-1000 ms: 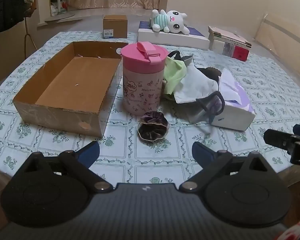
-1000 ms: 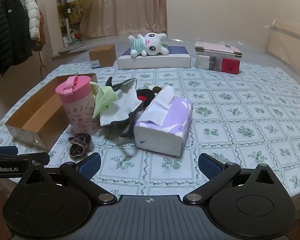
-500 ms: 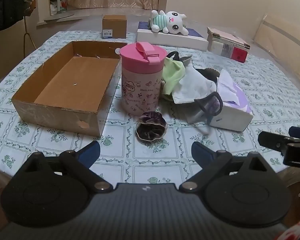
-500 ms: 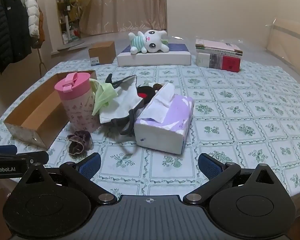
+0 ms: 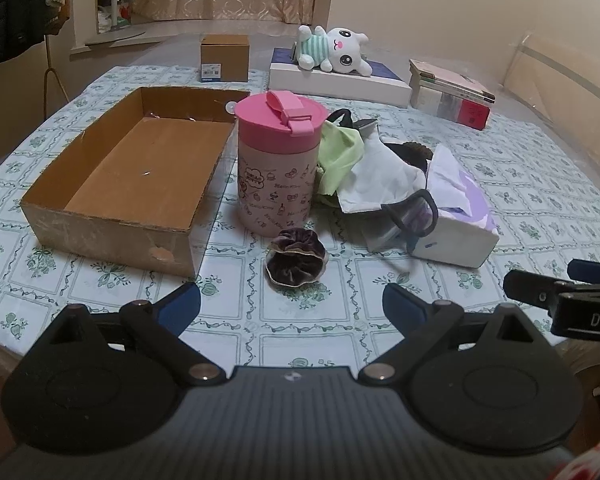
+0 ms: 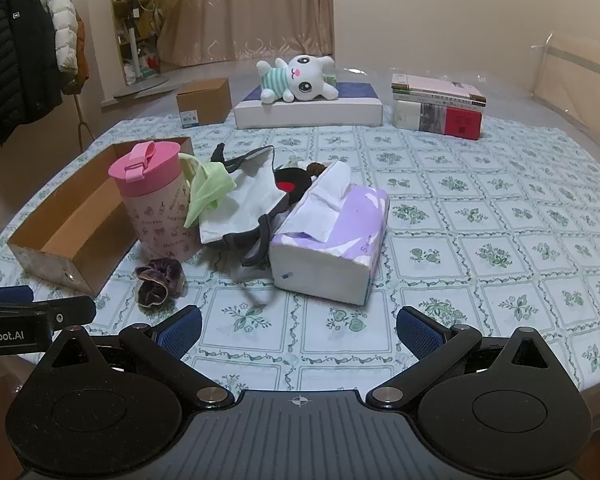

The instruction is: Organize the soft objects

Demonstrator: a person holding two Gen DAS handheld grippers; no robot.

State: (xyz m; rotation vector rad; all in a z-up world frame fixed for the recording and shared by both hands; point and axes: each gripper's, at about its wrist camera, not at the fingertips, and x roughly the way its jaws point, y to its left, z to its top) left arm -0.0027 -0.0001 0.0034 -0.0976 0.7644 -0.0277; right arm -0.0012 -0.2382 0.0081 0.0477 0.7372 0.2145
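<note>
A dark purple velvet scrunchie (image 5: 296, 257) lies on the tablecloth in front of a pink lidded cup (image 5: 278, 168); it also shows in the right wrist view (image 6: 159, 280). An open cardboard box (image 5: 128, 176) stands left of the cup. Right of the cup lies a heap: a green cloth (image 5: 338, 156), a white tote bag (image 5: 380, 178) with dark straps, and a purple tissue pack (image 6: 332, 236). A white plush rabbit (image 6: 298, 80) lies on a flat white box at the back. My left gripper (image 5: 292, 306) is open and empty just before the scrunchie. My right gripper (image 6: 299, 330) is open and empty near the table's front edge.
A small brown carton (image 5: 225, 57) stands at the back left and a stack of books (image 6: 438, 110) at the back right. A coat rack with jackets (image 6: 20, 68) stands beyond the table's left side. The table is round with a patterned cloth (image 6: 480, 240).
Both grippers have drifted slightly, the view shifting a little; the right gripper's finger sits a bit further left in the left wrist view. Nothing on the table has moved.
</note>
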